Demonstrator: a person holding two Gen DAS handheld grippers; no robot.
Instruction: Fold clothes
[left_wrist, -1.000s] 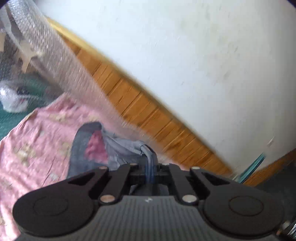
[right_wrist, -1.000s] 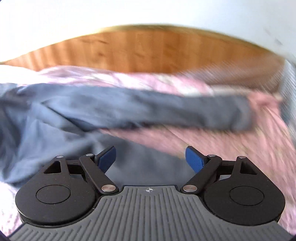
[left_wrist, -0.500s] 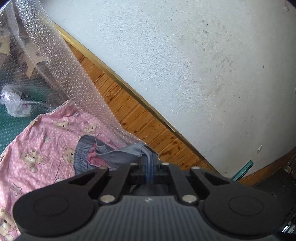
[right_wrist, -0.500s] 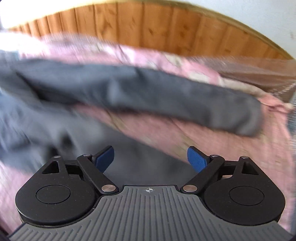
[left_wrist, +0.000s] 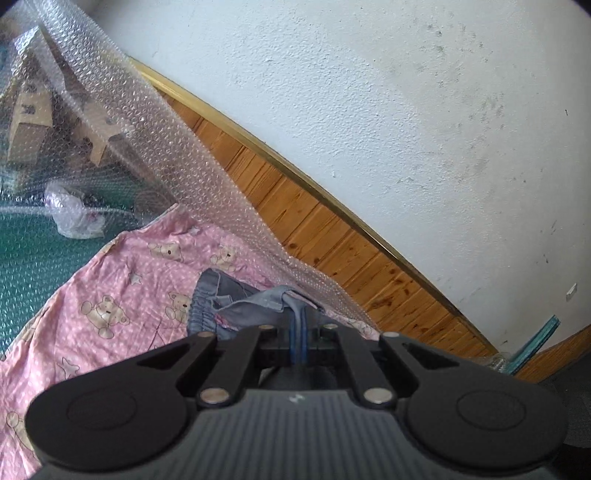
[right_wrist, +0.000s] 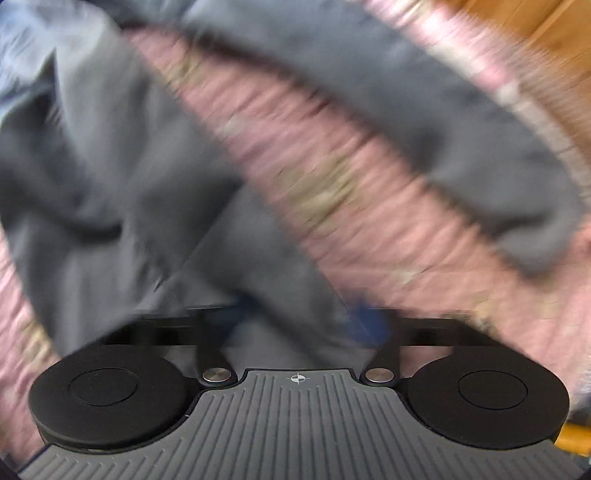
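Observation:
Grey-blue trousers (left_wrist: 207, 302) with an elastic waistband lie on a pink teddy-bear sheet (left_wrist: 110, 288). My left gripper (left_wrist: 297, 317) is shut on a raised fold of the waistband, lifting it near the bubble wrap. The right wrist view is heavily blurred. There the trousers (right_wrist: 92, 184) spread in two grey legs over the pink sheet (right_wrist: 295, 158). My right gripper (right_wrist: 306, 310) hangs low over the nearer leg, open, with grey cloth lying between its blue fingertips (right_wrist: 369, 321).
A bubble-wrap sheet (left_wrist: 155, 129) leans along the wood-panelled wall (left_wrist: 314, 229) behind the sheet. To the left are a green surface (left_wrist: 22, 251), a crumpled plastic bag (left_wrist: 70, 218) and cardboard (left_wrist: 29, 122). White plaster wall (left_wrist: 406, 110) fills the upper right.
The right gripper has dropped fast toward the nearer trouser leg, staying open. The left gripper keeps its hold on the waistband and has drawn back slightly.

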